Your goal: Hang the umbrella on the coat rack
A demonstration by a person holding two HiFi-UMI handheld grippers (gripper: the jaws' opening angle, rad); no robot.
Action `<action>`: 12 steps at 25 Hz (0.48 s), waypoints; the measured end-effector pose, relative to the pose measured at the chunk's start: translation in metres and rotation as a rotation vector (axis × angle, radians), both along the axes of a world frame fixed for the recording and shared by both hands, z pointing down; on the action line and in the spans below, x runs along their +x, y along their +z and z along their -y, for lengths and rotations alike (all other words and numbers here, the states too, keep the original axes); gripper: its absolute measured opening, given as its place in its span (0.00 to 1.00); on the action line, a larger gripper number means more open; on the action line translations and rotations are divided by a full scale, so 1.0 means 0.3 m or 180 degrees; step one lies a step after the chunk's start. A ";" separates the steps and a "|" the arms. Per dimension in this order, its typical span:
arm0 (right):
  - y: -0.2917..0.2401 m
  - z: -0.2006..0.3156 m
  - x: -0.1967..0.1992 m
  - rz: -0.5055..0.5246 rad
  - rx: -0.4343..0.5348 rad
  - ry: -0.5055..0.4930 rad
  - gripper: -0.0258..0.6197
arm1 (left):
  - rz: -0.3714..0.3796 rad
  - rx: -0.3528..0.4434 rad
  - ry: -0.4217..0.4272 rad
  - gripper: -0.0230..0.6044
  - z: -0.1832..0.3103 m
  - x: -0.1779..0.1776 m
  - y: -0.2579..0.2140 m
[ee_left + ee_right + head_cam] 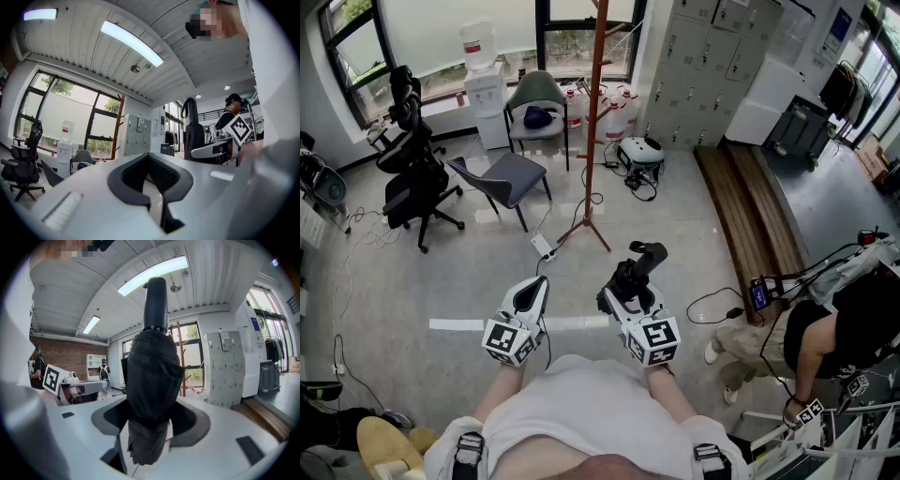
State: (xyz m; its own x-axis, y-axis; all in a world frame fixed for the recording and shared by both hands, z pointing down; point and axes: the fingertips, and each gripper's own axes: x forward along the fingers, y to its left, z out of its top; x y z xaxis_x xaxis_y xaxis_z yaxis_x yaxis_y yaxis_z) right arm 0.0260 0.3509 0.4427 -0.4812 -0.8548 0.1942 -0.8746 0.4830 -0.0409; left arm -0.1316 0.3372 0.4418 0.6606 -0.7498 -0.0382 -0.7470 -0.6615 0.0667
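A folded black umbrella [639,267] sticks up and forward from my right gripper [623,283], which is shut on its lower part. In the right gripper view the umbrella [152,380] fills the middle, handle end up, pinched between the jaws of my right gripper [150,425]. My left gripper [530,295] is held beside it, shut with nothing in it; the left gripper view shows the left gripper [151,176] with its pads together. The coat rack [596,112] is a tall reddish-brown pole on splayed legs, standing ahead on the floor. The coat rack [118,126] also shows by the window, and the coat rack [180,357] shows behind the umbrella.
A grey chair [506,178] and a black office chair [412,159] stand left of the rack. A water dispenser [486,89] and water jugs [614,112] are by the window. Lockers [712,66] and a wooden bench [745,216] lie right. A person [834,328] sits at right. Cables [546,246] cross the floor.
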 end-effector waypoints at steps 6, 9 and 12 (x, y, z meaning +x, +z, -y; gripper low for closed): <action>-0.013 0.001 -0.007 -0.0017 0.0009 0.0018 0.45 | 0.0001 0.0015 0.0037 0.05 0.001 -0.005 -0.002; -0.010 0.004 -0.019 -0.0019 0.0001 0.0041 0.45 | -0.0016 -0.0002 0.0044 0.05 0.007 -0.014 -0.004; 0.007 0.011 -0.025 0.0062 -0.0051 0.0076 0.45 | -0.0017 -0.0002 0.0049 0.05 0.013 -0.025 0.006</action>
